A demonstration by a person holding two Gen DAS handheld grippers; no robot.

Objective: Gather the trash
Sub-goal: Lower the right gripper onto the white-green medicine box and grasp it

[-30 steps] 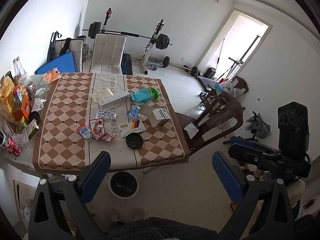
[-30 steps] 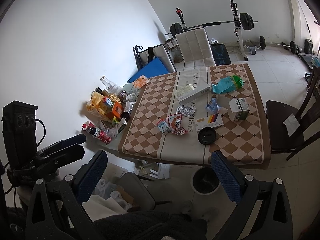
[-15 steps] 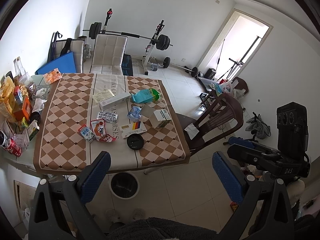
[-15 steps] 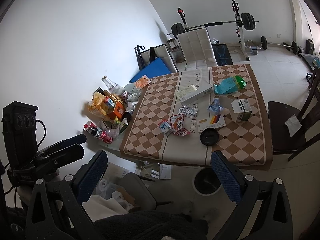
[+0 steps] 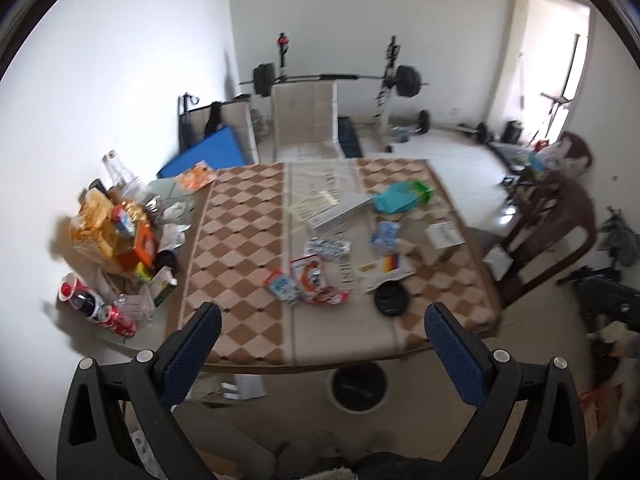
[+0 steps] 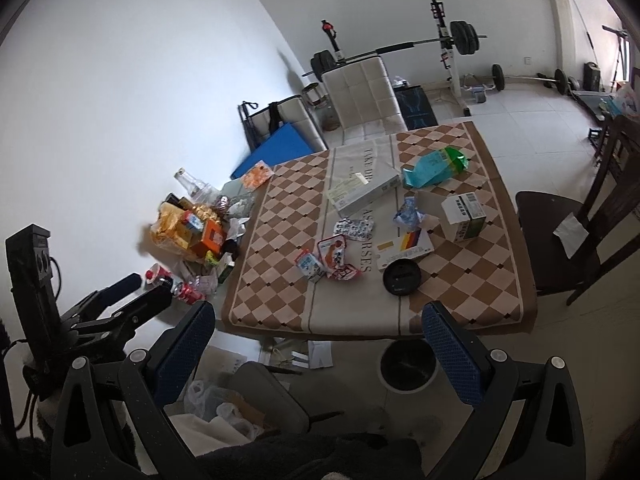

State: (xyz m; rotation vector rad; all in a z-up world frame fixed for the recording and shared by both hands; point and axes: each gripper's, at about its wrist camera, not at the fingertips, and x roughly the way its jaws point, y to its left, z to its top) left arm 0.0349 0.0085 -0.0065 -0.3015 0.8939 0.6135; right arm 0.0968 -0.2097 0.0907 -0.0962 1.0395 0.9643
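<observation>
A table with a brown checked cloth [image 5: 240, 240] [image 6: 280, 248] carries scattered trash: red and white wrappers [image 5: 316, 280] [image 6: 338, 258], a blister pack [image 5: 328, 249] [image 6: 354, 229], a teal bag [image 5: 400, 198] [image 6: 434, 168], a long white box [image 5: 340, 210] [image 6: 366, 194], a small carton [image 6: 464, 216], a flat striped box [image 5: 386, 268] [image 6: 406, 246] and a black round lid [image 5: 391, 299] [image 6: 401, 276]. A round bin [image 5: 359, 386] [image 6: 408, 365] stands on the floor at the table's near edge. My left gripper [image 5: 322, 342] and right gripper [image 6: 318, 340] both hang open in front of the table, holding nothing.
Snack bags, a bottle and red cans [image 5: 112, 232] [image 6: 192, 232] pile up at the table's left end. A dark wooden chair [image 5: 556, 232] [image 6: 580, 232] stands to the right, a white chair [image 5: 306, 120] [image 6: 362, 96] and a barbell rack [image 5: 396, 92] behind. Bags and paper [image 6: 224, 404] litter the near floor.
The left wrist view has swung left and nearer the table, which now sits centred between the fingers. The right wrist view has also drawn closer. Both grippers stay open.
</observation>
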